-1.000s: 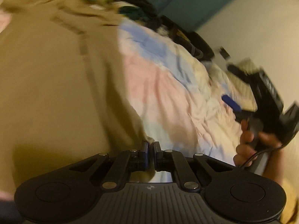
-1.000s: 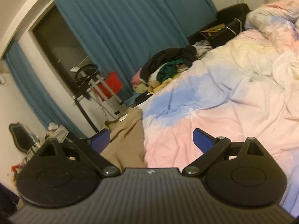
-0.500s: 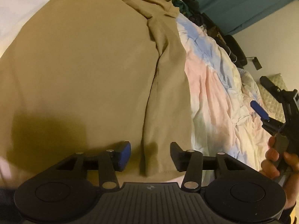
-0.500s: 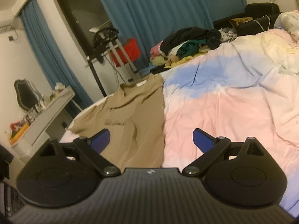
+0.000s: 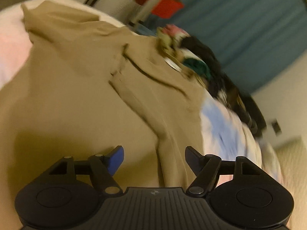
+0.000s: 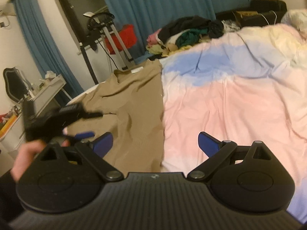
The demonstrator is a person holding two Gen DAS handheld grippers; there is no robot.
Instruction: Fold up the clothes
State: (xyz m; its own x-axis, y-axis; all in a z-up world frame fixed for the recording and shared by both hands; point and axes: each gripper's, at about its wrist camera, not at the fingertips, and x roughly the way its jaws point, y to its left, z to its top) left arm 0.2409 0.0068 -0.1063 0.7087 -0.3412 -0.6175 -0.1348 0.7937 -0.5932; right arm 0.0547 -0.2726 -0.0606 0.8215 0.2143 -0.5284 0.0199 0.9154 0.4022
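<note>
A tan shirt [image 5: 80,99] lies spread on the bed, its right side folded inward along a lengthwise crease [image 5: 167,134]. It also shows in the right wrist view [image 6: 138,103], collar toward the far edge. My left gripper [image 5: 154,156] is open and empty, hovering just above the shirt's lower part. It appears blurred in the right wrist view [image 6: 76,118], over the shirt's left side. My right gripper [image 6: 155,143] is open and empty, above the shirt's right edge where it meets the bedcover.
A pastel pink, blue and yellow bedcover [image 6: 230,99] lies to the right of the shirt. A pile of mixed clothes [image 6: 184,32] sits at the far edge of the bed. A metal stand with a red item [image 6: 115,36] and a white shelf [image 6: 44,90] stand beyond the bed.
My left gripper opened and let go of the shirt's edge, which now lies folded over, then opened wider and tilted up toward the collar. My right gripper stayed open and swung left toward the shirt.
</note>
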